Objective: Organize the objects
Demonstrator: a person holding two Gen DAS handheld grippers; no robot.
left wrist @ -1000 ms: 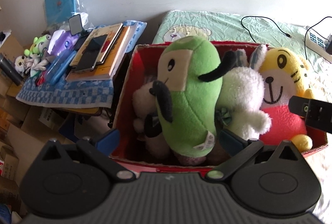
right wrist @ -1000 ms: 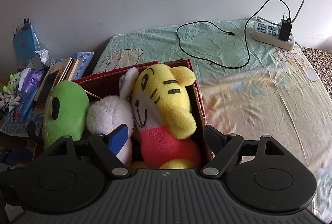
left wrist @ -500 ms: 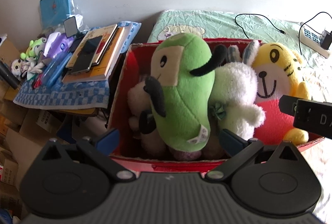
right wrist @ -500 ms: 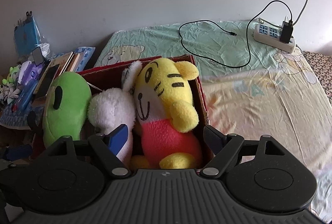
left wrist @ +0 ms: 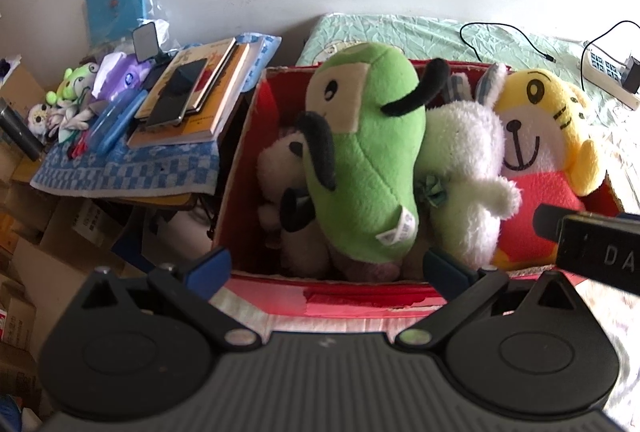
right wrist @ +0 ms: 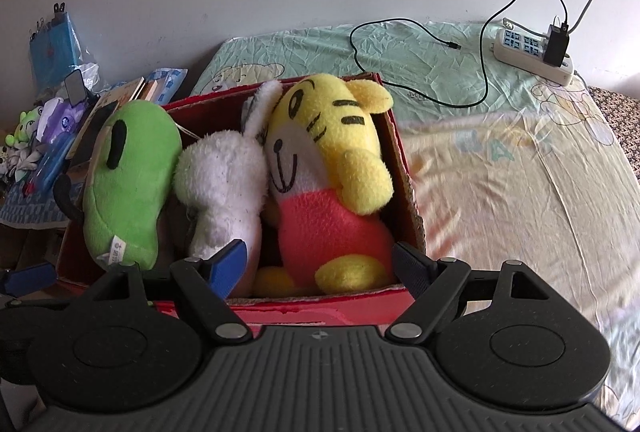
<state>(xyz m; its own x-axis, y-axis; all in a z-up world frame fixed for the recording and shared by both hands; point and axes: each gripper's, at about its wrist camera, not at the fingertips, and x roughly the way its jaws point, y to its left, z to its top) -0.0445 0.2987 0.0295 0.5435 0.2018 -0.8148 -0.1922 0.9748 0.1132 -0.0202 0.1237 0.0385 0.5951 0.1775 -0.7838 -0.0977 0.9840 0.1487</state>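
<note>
left tongs [left wrist: 326, 266] released, empty | right tongs [right wrist: 320, 266] released, straddling yellow-and-pink plush tiger [right wrist: 328, 184] | judgement: clench low on body, avoid red cardboard box [right wrist: 404, 168] wall

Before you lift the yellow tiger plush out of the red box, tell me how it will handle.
The yellow tiger plush looks soft and stuffed, so it will probably squash under the fingers and sag rather than stay stiff. It is likely light for its bulk. Pressed against the white rabbit plush in the red box, it may drag that neighbour along.
</note>
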